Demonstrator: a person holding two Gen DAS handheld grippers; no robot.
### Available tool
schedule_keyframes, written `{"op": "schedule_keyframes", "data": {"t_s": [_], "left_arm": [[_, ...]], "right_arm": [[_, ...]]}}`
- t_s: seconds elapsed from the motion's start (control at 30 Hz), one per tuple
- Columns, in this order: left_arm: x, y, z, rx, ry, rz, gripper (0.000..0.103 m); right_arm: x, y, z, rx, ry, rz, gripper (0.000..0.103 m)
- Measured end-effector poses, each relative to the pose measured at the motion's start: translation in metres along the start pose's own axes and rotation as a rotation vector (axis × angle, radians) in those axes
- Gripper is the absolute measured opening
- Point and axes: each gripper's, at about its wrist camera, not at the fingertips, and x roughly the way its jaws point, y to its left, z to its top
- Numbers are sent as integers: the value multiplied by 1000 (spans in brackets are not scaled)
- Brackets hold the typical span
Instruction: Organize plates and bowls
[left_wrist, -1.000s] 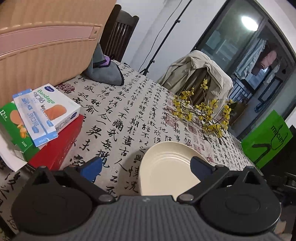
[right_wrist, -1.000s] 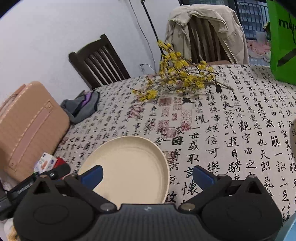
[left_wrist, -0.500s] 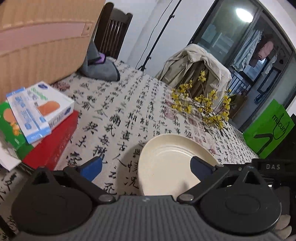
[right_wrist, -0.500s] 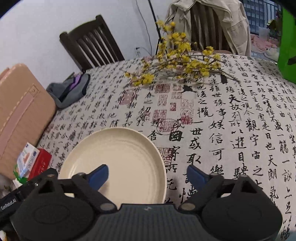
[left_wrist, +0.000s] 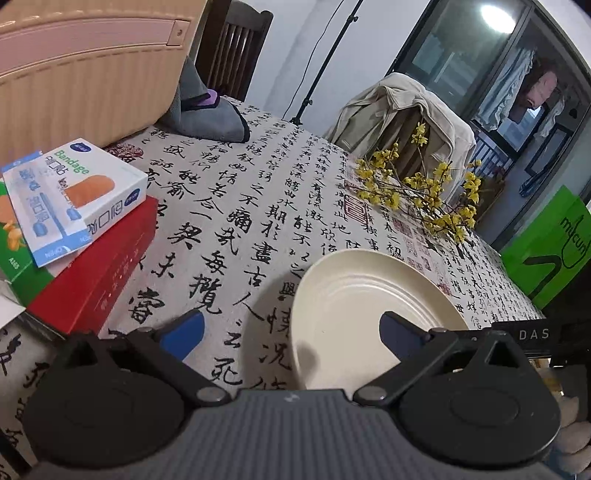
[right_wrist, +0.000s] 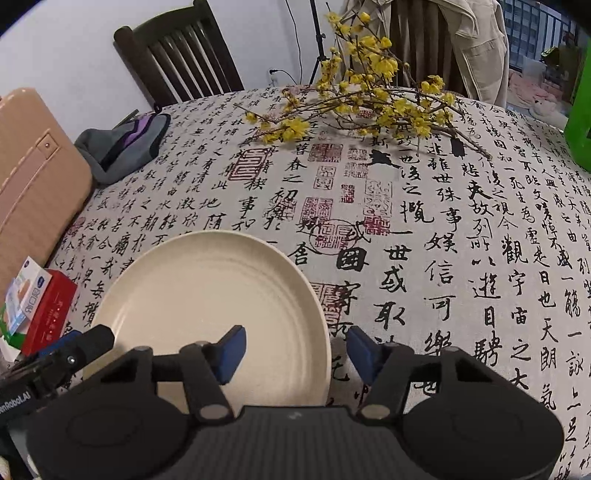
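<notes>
1. Compared with a second ago, the right gripper (right_wrist: 293, 350) has come down and in over the cream plate (right_wrist: 207, 306), and the gap between its blue fingers (right_wrist: 231, 347) has narrowed; they are closing now, one over the plate's inside and one outside its right rim, with the rim between them but not yet pinched.
2. By contrast the left gripper (left_wrist: 291, 332) has barely shifted; its fingers (left_wrist: 183, 332) are spread wide, one over the cloth left of the plate (left_wrist: 365, 310) and one over the plate's near right part, gripping nothing.
3. That plate lies flat on the surface (right_wrist: 461, 229), which is covered with a calligraphy-print cloth, at its near edge.
4. Left of the plate sits a red box (left_wrist: 96, 266) with a white bandage box (left_wrist: 92, 188) and a green box (left_wrist: 14, 251) stacked on it.
5. Beyond those boxes, left of the plate, stands a tan suitcase (left_wrist: 88, 74), with a grey pouch (left_wrist: 207, 118) lying beside it.
6. Beyond the plate lie branches of yellow flowers (right_wrist: 369, 92).
7. Far right of the plate stands a green bag (left_wrist: 550, 243).
8. Past the surface's far edge, beyond the plate, stand a dark wooden chair (right_wrist: 177, 51) and a second chair draped with a beige jacket (left_wrist: 402, 110).
</notes>
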Motion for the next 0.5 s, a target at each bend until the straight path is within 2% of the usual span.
{"op": "schedule_keyframes", "data": {"t_s": [0.07,0.2,0.27,0.4,0.47,0.5], "left_arm": [[0,-1,0,6,0,4,101],[0,-3,-1,23,-6,22,90],[0,-4,-1,31,-6,28,80],[1,-6,-2,49,-8,40,68],[1,-5,-2,47,-8,43,55],[1,-5,-2,49,-6,45,52]], "right_arm": [[2,0,0,-4,7,-3,51],[5,-1,0,-5,14,-18,48],[6,-2,0,-4,17,-19,46],[8,-2,0,-9,15,-23,42],[8,0,0,-21,14,-30,38],[8,1,0,-28,12,-37,37]]}}
